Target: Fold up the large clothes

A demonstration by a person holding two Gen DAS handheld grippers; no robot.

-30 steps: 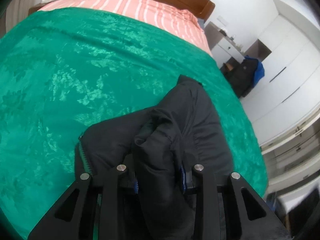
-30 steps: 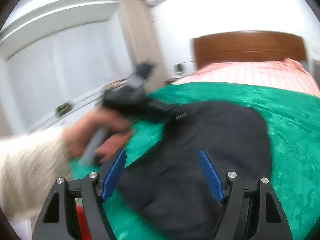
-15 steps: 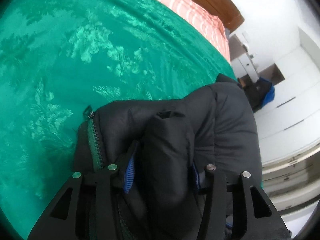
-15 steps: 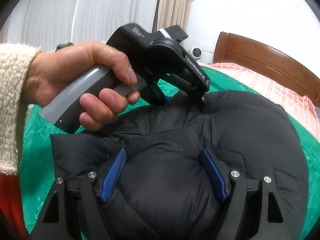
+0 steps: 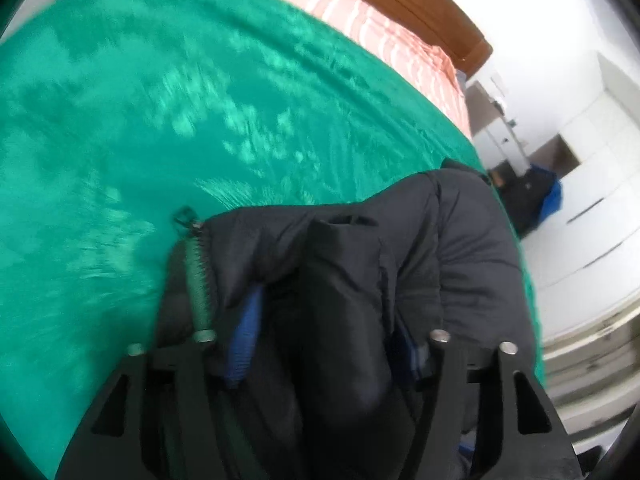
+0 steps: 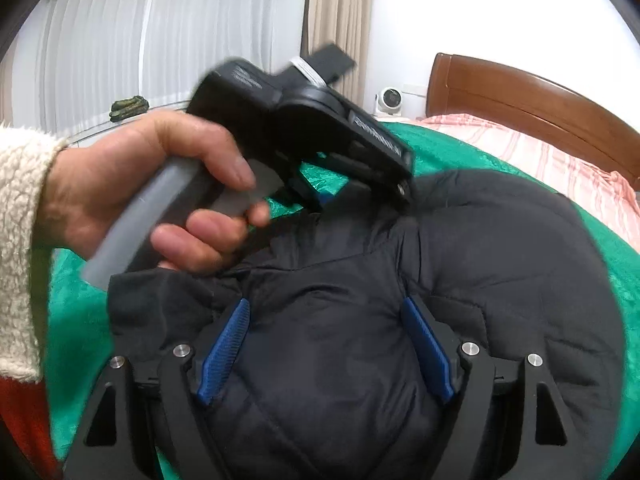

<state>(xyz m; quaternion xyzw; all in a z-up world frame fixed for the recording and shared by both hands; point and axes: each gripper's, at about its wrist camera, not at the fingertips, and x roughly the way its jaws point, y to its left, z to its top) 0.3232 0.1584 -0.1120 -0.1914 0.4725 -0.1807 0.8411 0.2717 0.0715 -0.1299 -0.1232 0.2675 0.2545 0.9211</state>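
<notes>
The black padded quilted jacket (image 6: 460,280) lies bunched on the shiny green patterned bedspread (image 5: 160,120), directly under and ahead of both claws. Left of the left gripper (image 5: 324,344), a green-toothed zipper edge (image 5: 196,276) runs along the jacket's border. This gripper's jaws are opening, with a thick fold of jacket between the blue pads (image 5: 244,344), which no longer seem to pinch it. In the right wrist view, a hand (image 6: 160,192) in a cream fleece sleeve (image 6: 20,248) holds that gripper just ahead and left of the right gripper (image 6: 324,344), whose jaws stand wide over a puffy mound, not pressing it. The jacket looks soft, bulky, springy and fairly slippery; hems or seams seem the surest places to grasp. Beyond lie pink striped bedding (image 5: 360,20) and a wooden headboard (image 6: 520,96), well clear; only the jacket's own bulk obstructs.
</notes>
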